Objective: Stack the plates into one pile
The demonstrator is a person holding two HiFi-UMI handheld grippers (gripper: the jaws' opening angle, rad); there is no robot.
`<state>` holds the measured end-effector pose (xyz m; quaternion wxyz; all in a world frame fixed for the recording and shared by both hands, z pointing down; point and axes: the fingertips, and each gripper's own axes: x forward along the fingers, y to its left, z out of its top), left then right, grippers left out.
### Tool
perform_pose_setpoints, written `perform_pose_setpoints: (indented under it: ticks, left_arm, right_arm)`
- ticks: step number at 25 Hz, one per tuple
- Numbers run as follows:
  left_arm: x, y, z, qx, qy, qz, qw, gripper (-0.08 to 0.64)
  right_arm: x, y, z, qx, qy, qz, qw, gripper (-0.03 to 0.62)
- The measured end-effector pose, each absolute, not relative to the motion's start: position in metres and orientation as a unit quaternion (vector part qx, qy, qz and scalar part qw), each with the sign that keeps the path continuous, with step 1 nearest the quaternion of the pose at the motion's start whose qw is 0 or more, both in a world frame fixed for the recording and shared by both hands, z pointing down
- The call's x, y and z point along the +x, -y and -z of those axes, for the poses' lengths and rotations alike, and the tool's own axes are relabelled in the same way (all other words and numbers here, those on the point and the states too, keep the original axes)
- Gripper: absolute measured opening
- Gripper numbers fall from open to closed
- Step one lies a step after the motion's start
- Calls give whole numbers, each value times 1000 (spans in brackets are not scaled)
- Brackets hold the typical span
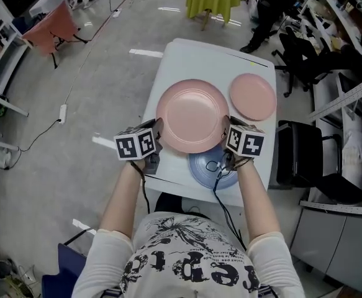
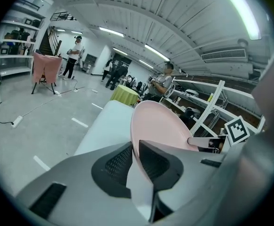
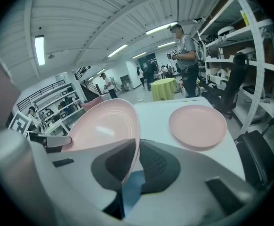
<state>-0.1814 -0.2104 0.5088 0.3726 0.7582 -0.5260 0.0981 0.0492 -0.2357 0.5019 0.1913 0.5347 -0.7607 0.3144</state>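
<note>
Fingers (image 2: 112, 165) pinching large pink plate (image 2: 162, 124) — round, glossy

The large plate (image 1: 192, 115) and small plate (image 1: 253, 96) are pink, third plate (image 1: 199, 166) blue, table (image 1: 187, 61) white.

The far part of the white table (image 1: 184, 58), beyond the large pink plate (image 1: 192, 115), is bare, so a gripper could pass there. The large pink plate fills the middle. The left gripper (image 1: 158, 131) grips its left rim and the right gripper (image 1: 226, 131) grips its right rim, so the way between them is blocked. The small pink plate (image 1: 253, 96) takes the far right corner, just beside the large one. The blue plate (image 1: 207, 166) lies at the near edge, partly hidden below the large plate. On the right a black chair (image 1: 305, 157) stands close to the table. On the left the floor (image 1: 87, 79) is open, with only a power strip (image 1: 63, 112) and its cable.
</note>
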Motion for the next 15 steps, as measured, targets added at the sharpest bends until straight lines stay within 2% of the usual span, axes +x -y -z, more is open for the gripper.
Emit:
perform_pose_setpoints:
  ticks: [15]
  left_arm:
    - [-73,84,-541,769,497,-133,380,52]
  right_arm:
    - [159,90,-541,553,733,-337,206,38]
